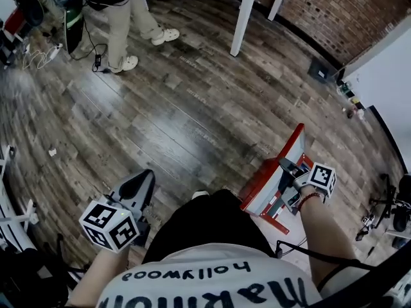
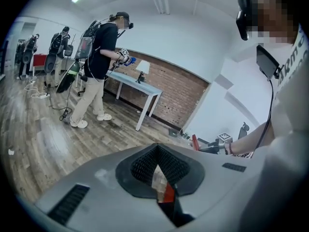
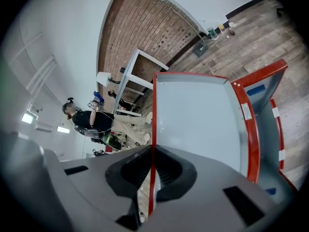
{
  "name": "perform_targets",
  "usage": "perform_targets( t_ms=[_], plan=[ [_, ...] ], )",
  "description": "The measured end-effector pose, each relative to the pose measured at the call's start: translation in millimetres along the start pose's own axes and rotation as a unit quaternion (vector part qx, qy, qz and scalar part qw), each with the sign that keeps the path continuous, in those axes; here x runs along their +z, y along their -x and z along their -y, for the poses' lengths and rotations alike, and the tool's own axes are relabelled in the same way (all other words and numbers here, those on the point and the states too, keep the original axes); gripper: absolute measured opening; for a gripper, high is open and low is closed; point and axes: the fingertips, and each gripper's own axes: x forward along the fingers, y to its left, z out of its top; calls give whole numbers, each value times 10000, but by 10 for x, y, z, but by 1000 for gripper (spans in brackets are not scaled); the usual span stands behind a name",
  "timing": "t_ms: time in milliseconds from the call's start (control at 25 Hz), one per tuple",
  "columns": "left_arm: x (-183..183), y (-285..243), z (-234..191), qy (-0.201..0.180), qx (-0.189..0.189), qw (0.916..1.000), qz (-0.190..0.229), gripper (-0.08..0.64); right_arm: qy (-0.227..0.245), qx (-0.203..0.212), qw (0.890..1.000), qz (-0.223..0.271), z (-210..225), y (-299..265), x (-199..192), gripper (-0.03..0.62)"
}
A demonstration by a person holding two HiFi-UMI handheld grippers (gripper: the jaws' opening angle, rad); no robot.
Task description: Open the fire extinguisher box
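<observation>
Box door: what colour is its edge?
The door edge is red; the right gripper view shows it best.

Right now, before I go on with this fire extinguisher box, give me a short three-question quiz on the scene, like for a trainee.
1. True or false: the right tongs are clamped on the edge of the box door.
2. The left tongs are: A on the door; B clear of the fire extinguisher box; C on a table leg.
3. Short answer: is the door open or closed?
Key: 1 true; 2 B; 3 open.
</observation>
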Motion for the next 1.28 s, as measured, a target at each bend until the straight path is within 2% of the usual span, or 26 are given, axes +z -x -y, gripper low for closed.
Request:
perform_targets(
  t_ms=[240,480,960,1280],
  plan=[
    [19,-178,-59,110,71,9999,-91,6,-87,17,10000,-14,38,-186,-17,21],
    [126,-291,5,281,161,9995,-36,6,-123,-146,9994,-302,27,-385,-59,21],
    [182,-358,122,91,384,9992,-118,6,-79,-348,9984,-433,99,-553,-62,21],
    [251,-449,277,19,337,9994,-96,6,125,-439,9982,-385,94,-591,-74,21]
  ],
)
